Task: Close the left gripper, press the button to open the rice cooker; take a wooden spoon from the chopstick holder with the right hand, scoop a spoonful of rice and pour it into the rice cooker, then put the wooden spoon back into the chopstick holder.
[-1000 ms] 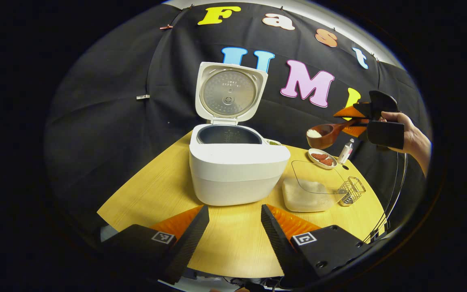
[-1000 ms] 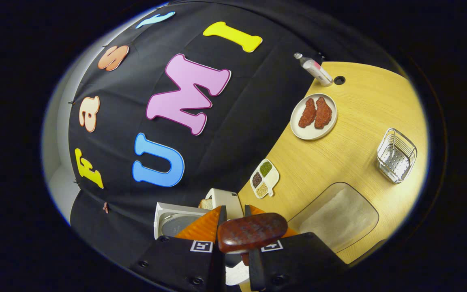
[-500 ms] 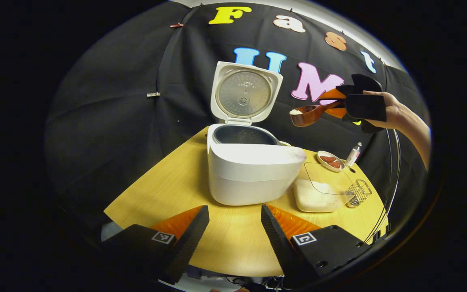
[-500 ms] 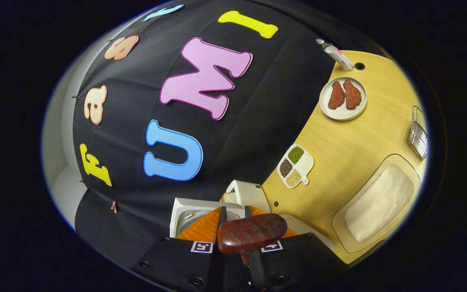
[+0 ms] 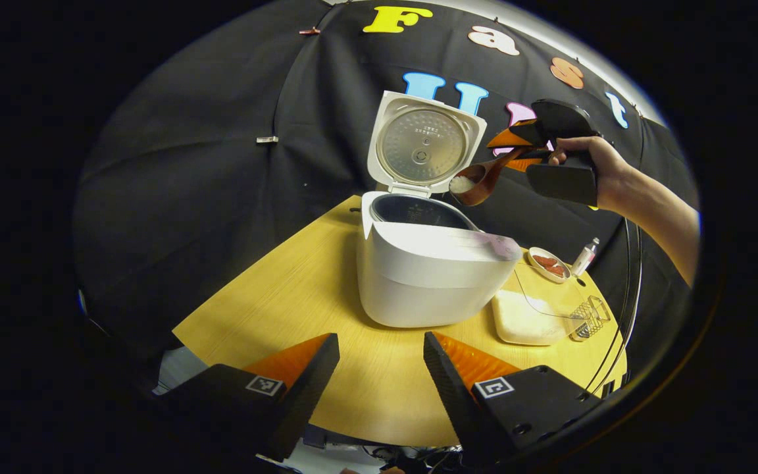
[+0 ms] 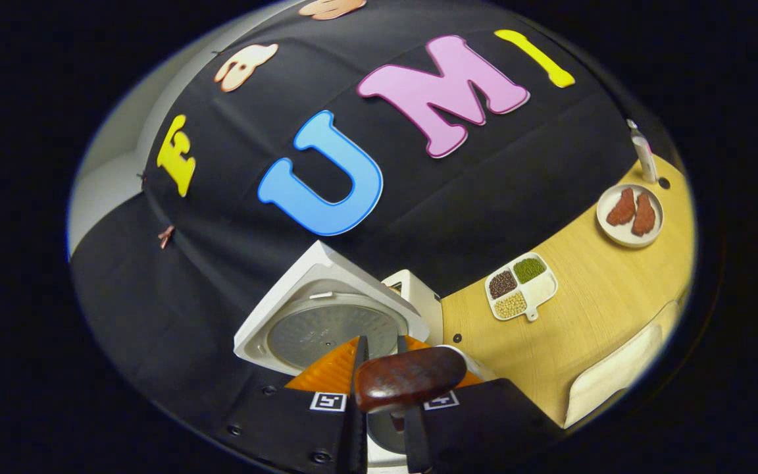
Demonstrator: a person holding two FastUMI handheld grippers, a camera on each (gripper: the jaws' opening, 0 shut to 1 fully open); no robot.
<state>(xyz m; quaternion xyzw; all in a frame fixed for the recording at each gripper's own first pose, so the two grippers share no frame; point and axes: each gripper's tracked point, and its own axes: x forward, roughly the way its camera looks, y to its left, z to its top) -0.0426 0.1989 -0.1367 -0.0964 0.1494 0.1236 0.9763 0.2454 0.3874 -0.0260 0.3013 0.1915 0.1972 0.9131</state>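
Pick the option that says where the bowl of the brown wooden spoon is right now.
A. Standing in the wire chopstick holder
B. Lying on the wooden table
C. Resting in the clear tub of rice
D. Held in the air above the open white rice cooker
D: in the left gripper view the brown wooden spoon, with white rice in its bowl, is held by the right gripper above the open white rice cooker, just in front of its raised lid.
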